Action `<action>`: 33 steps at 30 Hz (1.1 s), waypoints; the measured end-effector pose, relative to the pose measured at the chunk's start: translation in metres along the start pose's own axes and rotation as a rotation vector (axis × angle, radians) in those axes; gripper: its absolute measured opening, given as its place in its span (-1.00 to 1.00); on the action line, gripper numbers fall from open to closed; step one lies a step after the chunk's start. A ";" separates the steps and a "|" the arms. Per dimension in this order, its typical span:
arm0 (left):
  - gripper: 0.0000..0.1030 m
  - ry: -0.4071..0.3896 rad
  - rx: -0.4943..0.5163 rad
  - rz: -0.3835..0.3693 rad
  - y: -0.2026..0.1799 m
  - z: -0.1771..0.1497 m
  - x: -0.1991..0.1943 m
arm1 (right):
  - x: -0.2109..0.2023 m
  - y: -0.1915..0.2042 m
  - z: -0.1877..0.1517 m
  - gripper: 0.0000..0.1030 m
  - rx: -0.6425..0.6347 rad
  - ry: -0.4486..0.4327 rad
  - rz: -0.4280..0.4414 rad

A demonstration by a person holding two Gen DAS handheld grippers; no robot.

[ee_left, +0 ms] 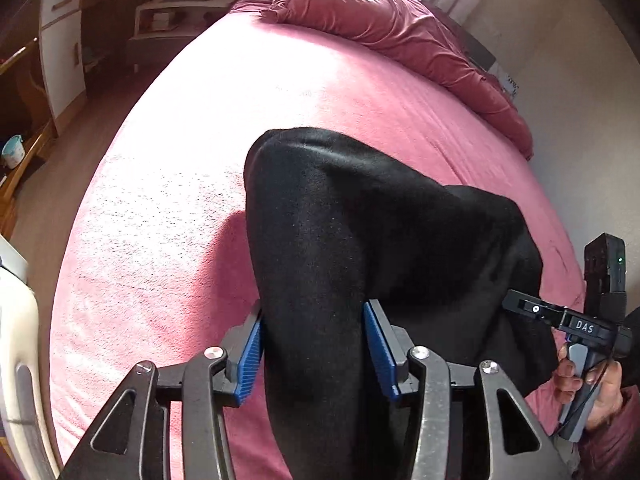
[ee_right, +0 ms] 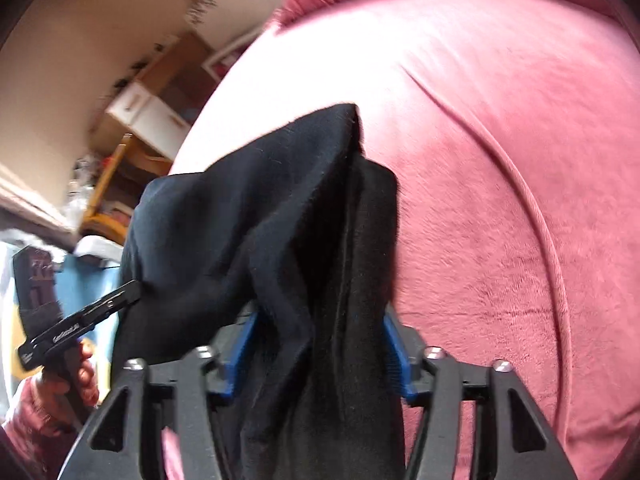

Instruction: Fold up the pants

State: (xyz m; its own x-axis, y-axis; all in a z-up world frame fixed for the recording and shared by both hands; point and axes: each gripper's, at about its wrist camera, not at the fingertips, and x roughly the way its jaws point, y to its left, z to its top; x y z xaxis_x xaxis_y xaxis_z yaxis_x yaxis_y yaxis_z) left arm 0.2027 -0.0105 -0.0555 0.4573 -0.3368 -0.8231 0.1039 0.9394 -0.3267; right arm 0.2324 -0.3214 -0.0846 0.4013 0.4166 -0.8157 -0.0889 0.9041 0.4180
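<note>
Left wrist view: black pants (ee_left: 360, 240) draped over a pink bed cover (ee_left: 180, 200), one fold of the cloth running down between the blue pads (ee_left: 250, 360) of the left gripper (ee_left: 314, 344). Jaws spread wide, both pads beside the cloth; whether pressing on it, cannot tell. Heaped at the far end of the bed, a crumpled dark pink blanket (ee_left: 420, 40). At the right edge, the right gripper (ee_left: 508, 302) held in a hand (ee_left: 592, 388), tips against the dark cloth. Beyond the bed on the left, a white cabinet (ee_left: 60, 48).

Right wrist view: slightly blurred. Bunched black pants (ee_right: 260, 220) filling the gap between the blue pads (ee_right: 396, 360) of the right gripper (ee_right: 316, 348); jaws wide, grip or release impossible to tell. Pink cover (ee_right: 500, 200) behind and to the right. At the left edge, the left gripper (ee_right: 134, 288) in a hand (ee_right: 80, 376), tip touching the pants.
</note>
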 end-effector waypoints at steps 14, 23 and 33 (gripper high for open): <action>0.22 -0.263 0.028 0.248 -0.055 -0.037 -0.082 | -0.095 0.082 -0.047 0.43 -0.138 -0.318 -0.354; 0.25 -0.434 0.055 0.224 -0.079 -0.064 -0.125 | -0.124 0.137 -0.098 0.49 -0.184 -0.486 -0.406; 0.25 -0.435 0.009 0.323 -0.078 -0.093 -0.142 | -0.142 0.153 -0.120 0.49 -0.134 -0.530 -0.512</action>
State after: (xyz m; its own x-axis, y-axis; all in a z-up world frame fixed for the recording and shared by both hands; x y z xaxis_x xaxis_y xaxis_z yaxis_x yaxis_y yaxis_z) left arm 0.0480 -0.0417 0.0439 0.7905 0.0247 -0.6120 -0.0958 0.9919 -0.0836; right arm 0.0525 -0.2310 0.0468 0.8047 -0.1304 -0.5792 0.1303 0.9906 -0.0420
